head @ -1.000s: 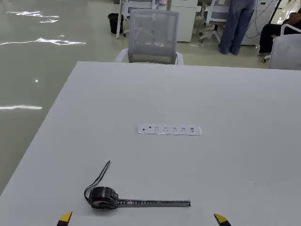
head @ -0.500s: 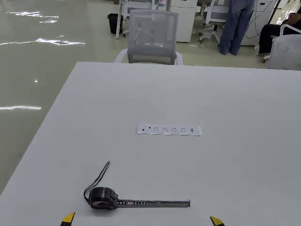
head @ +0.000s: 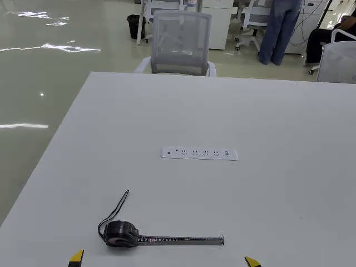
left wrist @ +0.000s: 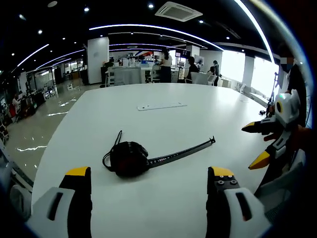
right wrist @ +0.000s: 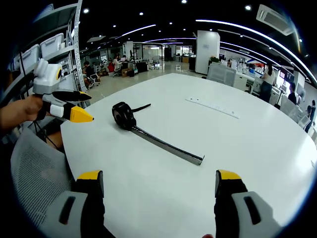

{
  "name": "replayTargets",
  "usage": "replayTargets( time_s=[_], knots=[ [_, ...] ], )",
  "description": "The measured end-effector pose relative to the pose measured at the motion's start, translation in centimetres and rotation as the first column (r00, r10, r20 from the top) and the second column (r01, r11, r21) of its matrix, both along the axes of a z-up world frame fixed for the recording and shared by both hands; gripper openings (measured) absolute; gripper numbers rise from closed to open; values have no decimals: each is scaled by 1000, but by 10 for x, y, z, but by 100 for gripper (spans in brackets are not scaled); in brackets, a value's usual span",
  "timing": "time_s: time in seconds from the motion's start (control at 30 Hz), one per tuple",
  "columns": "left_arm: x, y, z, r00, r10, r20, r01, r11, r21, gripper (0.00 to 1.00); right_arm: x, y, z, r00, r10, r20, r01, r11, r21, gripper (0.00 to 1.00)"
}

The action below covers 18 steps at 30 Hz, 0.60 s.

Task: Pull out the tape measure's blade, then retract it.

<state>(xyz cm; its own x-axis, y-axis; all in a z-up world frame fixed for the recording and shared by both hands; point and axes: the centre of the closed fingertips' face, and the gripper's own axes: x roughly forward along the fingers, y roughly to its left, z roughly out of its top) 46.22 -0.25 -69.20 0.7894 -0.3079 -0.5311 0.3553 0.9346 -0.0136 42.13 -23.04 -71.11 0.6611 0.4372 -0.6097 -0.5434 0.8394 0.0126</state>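
Tape measure [head: 121,233] with blade [head: 181,240] out

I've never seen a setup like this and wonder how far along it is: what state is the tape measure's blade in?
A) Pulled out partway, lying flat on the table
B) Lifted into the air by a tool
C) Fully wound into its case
A: the blade sticks out of the tape measure's black case and lies flat along the white table.

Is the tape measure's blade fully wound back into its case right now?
No, the blade sticks out of the black case and lies flat along the white table.
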Motion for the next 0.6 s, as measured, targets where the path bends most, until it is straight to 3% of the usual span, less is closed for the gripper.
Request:
replayTargets(
  time_s=[0.4,0.6],
  knots=[
    [7,5,-6,998,56,6,-56,998,30,94,0,0,-7,1000,4,-30,-4,1000,12,90],
    [12,2,-10,998,68,3,-68,997,24,93,1,-2,-9,999,10,-38,-9,1000,13,86]
  ],
)
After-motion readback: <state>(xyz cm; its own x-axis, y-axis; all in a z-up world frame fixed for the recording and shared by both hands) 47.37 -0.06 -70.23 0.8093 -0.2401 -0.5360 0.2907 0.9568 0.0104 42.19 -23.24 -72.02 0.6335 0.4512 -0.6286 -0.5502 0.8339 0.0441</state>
